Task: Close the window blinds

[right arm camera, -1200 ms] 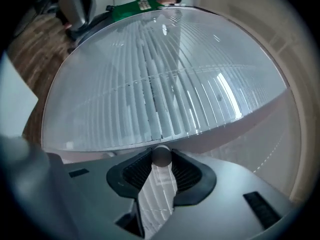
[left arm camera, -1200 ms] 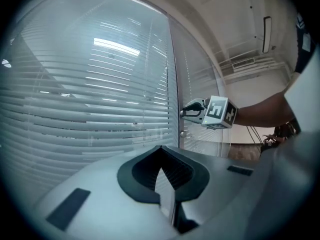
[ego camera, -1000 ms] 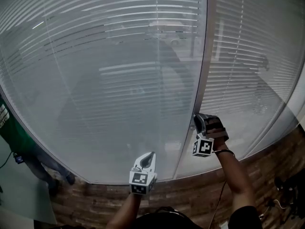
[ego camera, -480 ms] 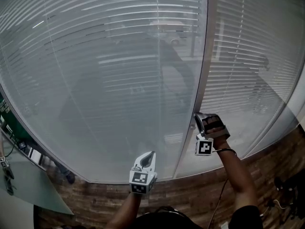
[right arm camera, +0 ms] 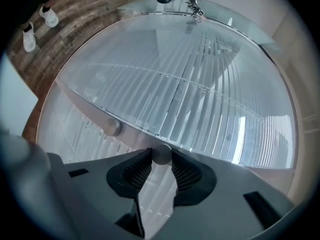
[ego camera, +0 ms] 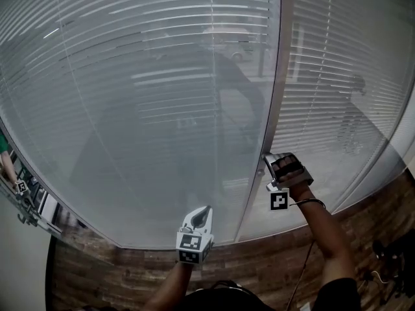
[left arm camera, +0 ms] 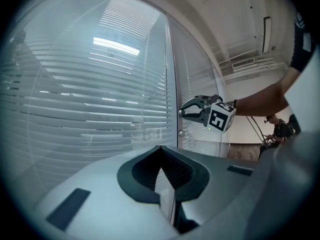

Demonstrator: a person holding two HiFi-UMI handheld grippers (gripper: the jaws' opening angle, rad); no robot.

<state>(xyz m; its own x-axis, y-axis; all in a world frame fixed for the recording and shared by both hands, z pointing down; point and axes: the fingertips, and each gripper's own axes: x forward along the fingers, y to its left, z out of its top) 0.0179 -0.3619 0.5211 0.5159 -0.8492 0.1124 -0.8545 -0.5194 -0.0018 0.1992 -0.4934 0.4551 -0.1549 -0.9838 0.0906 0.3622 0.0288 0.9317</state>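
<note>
White slatted window blinds (ego camera: 155, 102) are hanging behind glass, filling the view. A grey upright frame post (ego camera: 275, 89) is dividing them. The right gripper (ego camera: 268, 166) is pinching a small round silver knob (right arm camera: 161, 154) on that post. The left gripper (ego camera: 205, 211) is hovering lower, jaws pressed together, empty.

Hand-held gripper (right arm camera: 161, 158) on round knob (right arm camera: 161, 153)

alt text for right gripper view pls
The right gripper is clamped on a round metal knob on the window's frame bar, with a second knob to its left. Slatted blinds behind glass fill the rest.
</note>
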